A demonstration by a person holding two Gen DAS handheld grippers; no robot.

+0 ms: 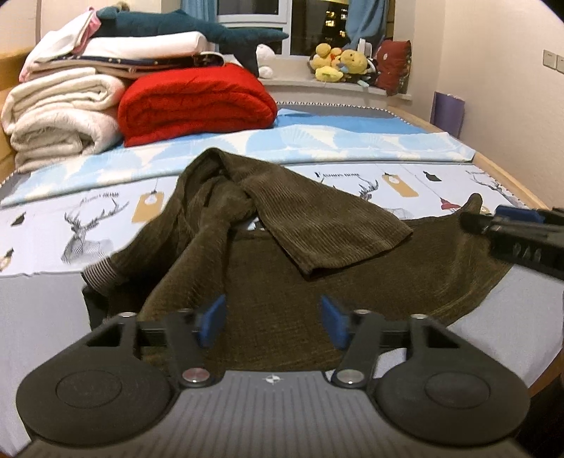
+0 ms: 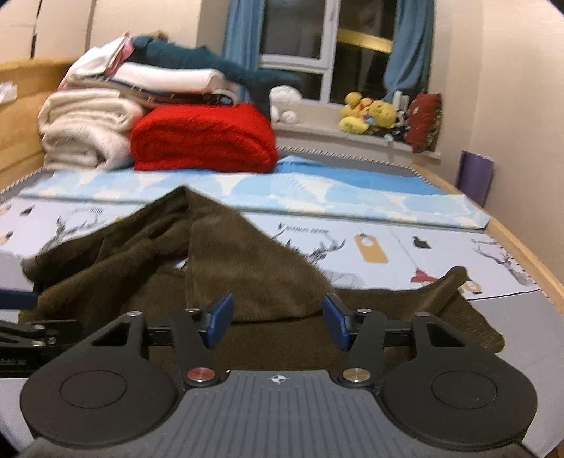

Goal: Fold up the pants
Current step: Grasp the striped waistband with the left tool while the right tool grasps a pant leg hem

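Dark olive corduroy pants point(image 1: 282, 260) lie crumpled on the bed, legs twisted and piled toward the far side; they also show in the right wrist view point(image 2: 225, 267). My left gripper point(image 1: 273, 319) is open and empty, hovering over the near part of the pants. My right gripper point(image 2: 278, 319) is open and empty, also over the near part of the pants. The right gripper shows at the right edge of the left wrist view point(image 1: 472, 220), beside the pants' right corner. The left gripper's tip shows at the left edge of the right wrist view point(image 2: 17, 299).
The bed sheet point(image 1: 405, 183) has a deer print. A red folded blanket point(image 1: 197, 102), white blankets point(image 1: 60, 116) and a teal plush shark point(image 1: 183, 28) are stacked at the far left. Yellow plush toys point(image 1: 338, 61) sit on the windowsill. The wooden bed edge point(image 1: 511, 186) runs along the right.
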